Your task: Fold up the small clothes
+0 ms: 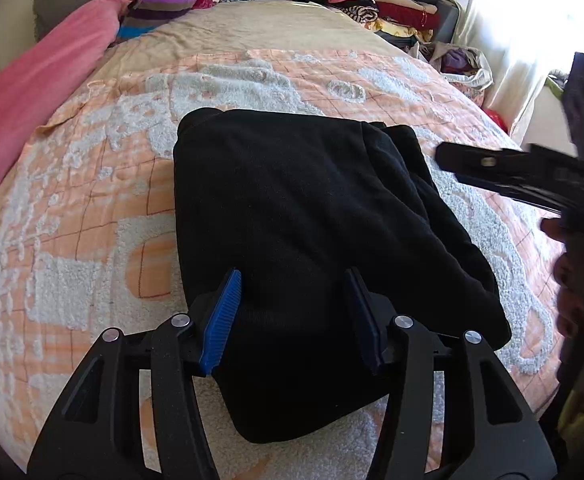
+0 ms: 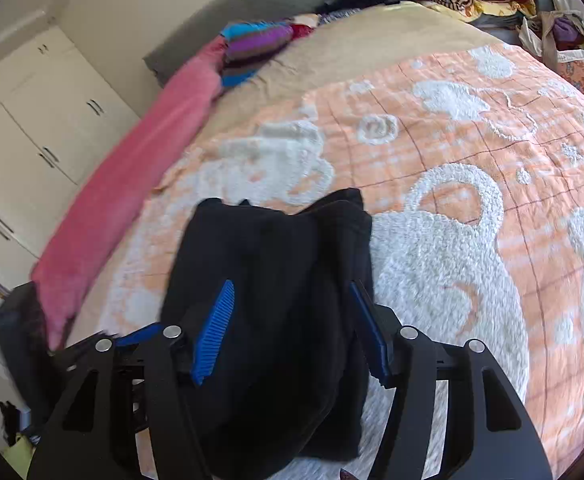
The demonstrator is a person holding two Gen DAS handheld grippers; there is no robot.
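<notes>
Hovering both grippers, left and right, over the black garment mid-bedspread. Jaws spread, gripping nothing. I judge it folded, so I've let go.

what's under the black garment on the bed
The black garment lies folded on the orange and white patterned blanket, which shows all round it. Whatever sits directly beneath the cloth, or between its folded layers, is covered and cannot be seen.
</notes>
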